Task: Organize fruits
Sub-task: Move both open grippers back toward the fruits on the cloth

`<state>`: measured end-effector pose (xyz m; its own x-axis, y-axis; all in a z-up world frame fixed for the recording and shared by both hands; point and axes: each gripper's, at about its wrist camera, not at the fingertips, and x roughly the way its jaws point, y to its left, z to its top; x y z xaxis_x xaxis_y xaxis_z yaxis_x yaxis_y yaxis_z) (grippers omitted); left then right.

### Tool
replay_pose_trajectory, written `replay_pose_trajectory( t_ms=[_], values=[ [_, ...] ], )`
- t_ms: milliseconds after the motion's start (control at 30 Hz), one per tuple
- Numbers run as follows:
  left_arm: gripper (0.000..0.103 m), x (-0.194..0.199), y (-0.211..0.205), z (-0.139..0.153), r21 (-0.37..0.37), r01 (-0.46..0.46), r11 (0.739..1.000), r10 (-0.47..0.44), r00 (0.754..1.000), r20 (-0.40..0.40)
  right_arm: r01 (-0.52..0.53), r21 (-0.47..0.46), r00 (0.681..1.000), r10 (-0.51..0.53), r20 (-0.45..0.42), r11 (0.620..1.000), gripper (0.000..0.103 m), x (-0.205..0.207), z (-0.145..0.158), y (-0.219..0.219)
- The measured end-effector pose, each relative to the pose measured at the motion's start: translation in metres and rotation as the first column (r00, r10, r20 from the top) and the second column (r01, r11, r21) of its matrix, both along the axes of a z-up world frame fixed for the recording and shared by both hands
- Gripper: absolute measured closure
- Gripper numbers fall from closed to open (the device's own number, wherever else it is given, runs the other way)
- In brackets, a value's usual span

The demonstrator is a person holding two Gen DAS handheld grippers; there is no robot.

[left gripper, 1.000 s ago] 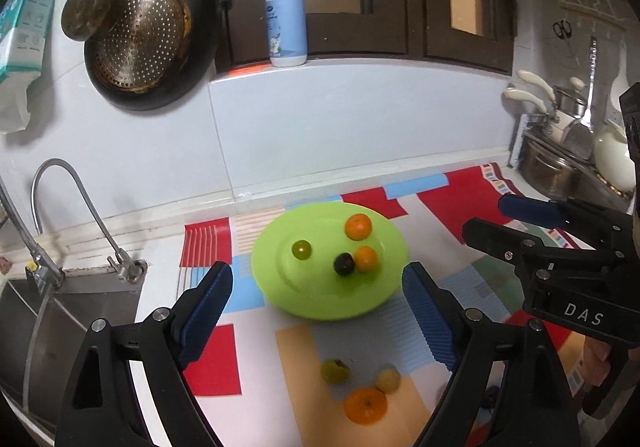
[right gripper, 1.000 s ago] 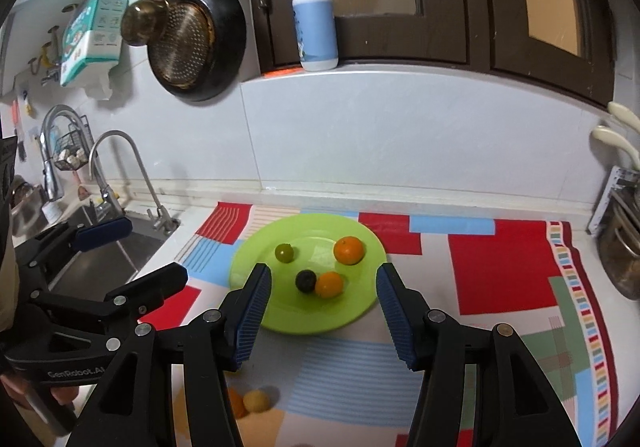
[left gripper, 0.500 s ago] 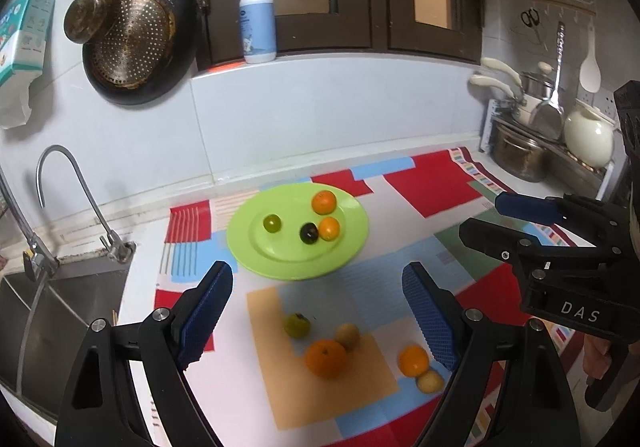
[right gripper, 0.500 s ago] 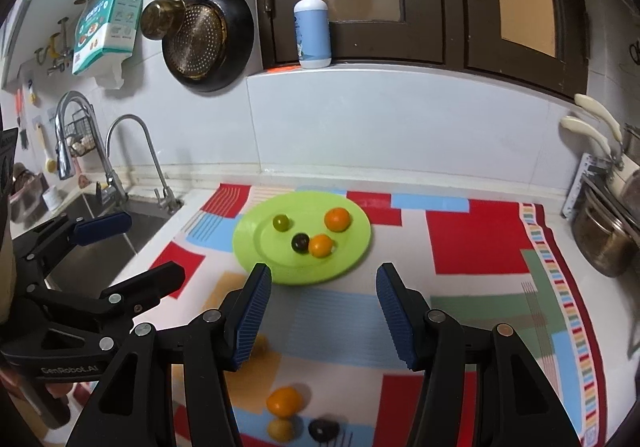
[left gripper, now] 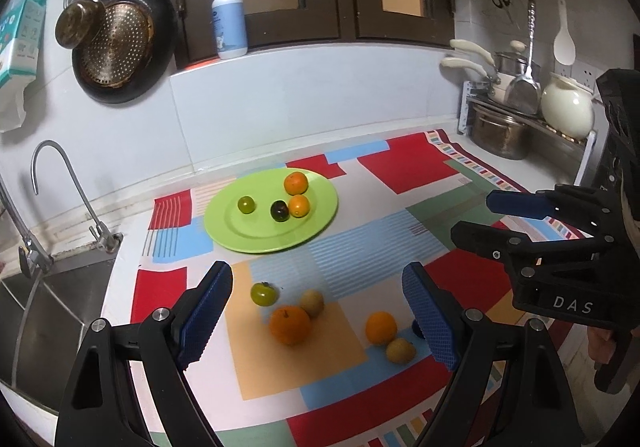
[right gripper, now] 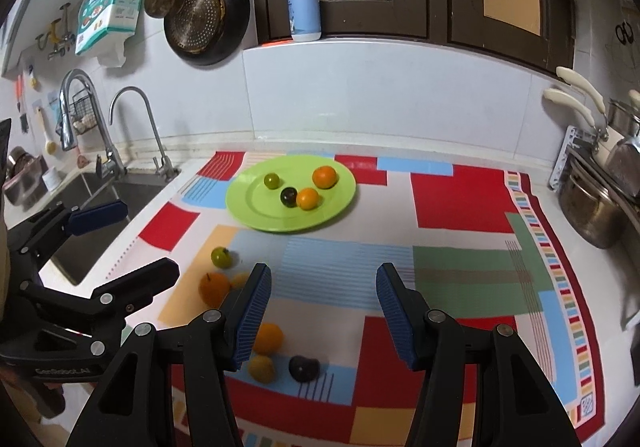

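A lime-green plate [left gripper: 240, 235] [right gripper: 256, 213] lies on the patterned mat and carries two oranges, a green fruit and a dark plum. Nearer me, loose fruit lies on the mat: a green fruit [left gripper: 263, 293] [right gripper: 221, 257], a big orange [left gripper: 289, 325] [right gripper: 215, 287], a small yellow-brown fruit [left gripper: 311, 301], a second orange [left gripper: 381, 327] [right gripper: 269, 338], a yellow fruit [left gripper: 400, 350] [right gripper: 261, 368] and a dark plum [right gripper: 304, 368]. My left gripper [left gripper: 318, 317] is open above the loose fruit, holding nothing. My right gripper [right gripper: 322, 313] is open and empty over the mat.
A sink [left gripper: 48, 311] with taps [right gripper: 132, 127] lies at the left. Pots and a rack [left gripper: 516, 115] crowd the right end of the counter. A pan [left gripper: 120, 51] hangs on the wall and a soap bottle [right gripper: 304, 3] stands on the sill.
Both grippers have drawn back from the plate and sunk a little, so the plate looks smaller and more loose fruit has come into view. Neither jaw opening has changed.
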<state>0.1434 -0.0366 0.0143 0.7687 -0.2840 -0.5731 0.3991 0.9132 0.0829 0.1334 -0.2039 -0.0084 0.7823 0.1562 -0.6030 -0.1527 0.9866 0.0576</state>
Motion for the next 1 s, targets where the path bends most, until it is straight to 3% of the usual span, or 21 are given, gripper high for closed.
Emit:
replay_pose_trajectory(
  t_ms=[367, 567, 1000],
  values=[
    [0.016, -0.022, -0.014, -0.030, 0.046, 0.062, 0.997, -0.063, 0.998, 0.027, -0.065, -0.064, 0.998, 0.065, -0.005, 0.996, 0.047, -0.014, -0.023, 0.001],
    [0.018, -0.027, -0.024, -0.051, 0.083, 0.108, 0.991, -0.108, 0.994, 0.000, -0.123, -0.098, 0.991, 0.118, -0.059, 0.988, 0.047, -0.016, -0.044, 0.002],
    [0.039, -0.024, -0.038, -0.086, 0.107, 0.210, 0.972, -0.202, 0.977, -0.074, -0.293, -0.184, 0.954, 0.273, -0.123, 0.938, 0.048, -0.014, -0.081, 0.017]
  ],
)
